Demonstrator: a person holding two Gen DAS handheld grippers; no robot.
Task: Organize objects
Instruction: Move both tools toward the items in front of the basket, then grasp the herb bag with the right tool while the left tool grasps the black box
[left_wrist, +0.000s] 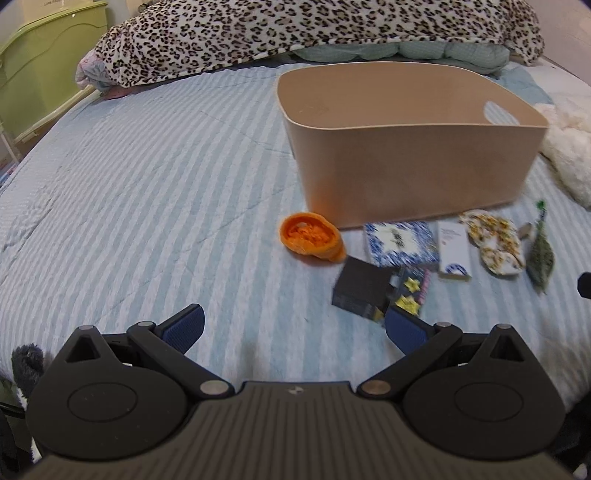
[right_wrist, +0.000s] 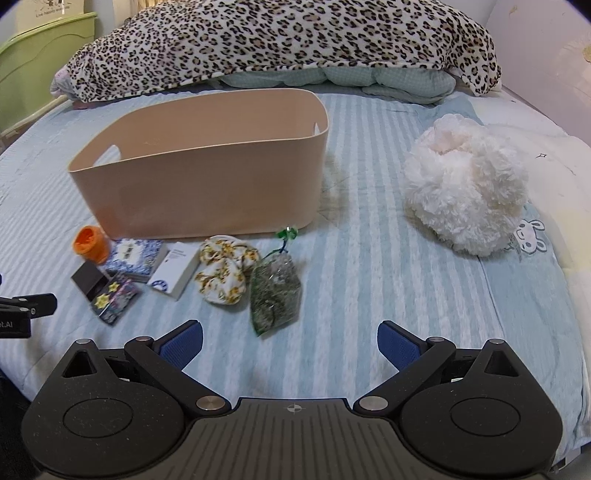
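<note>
A tan storage bin (left_wrist: 406, 162) (right_wrist: 199, 181) stands on the striped bed. In front of it lie an orange cup (left_wrist: 312, 236) (right_wrist: 90, 242), a blue patterned box (left_wrist: 400, 243) (right_wrist: 135, 256), a black box (left_wrist: 364, 290) (right_wrist: 88, 280), a white box (left_wrist: 454, 251) (right_wrist: 173, 269), a floral scrunchie (left_wrist: 496, 240) (right_wrist: 225, 271) and a bag of green herbs (left_wrist: 540, 258) (right_wrist: 275, 291). My left gripper (left_wrist: 293, 328) is open and empty, just short of the black box. My right gripper (right_wrist: 290, 345) is open and empty, near the herb bag.
A leopard-print blanket (right_wrist: 280, 40) is heaped at the head of the bed. A fluffy white plush (right_wrist: 465, 184) lies right of the bin. A green headboard (left_wrist: 40, 74) stands at the left. The left gripper's edge (right_wrist: 26, 306) shows in the right wrist view.
</note>
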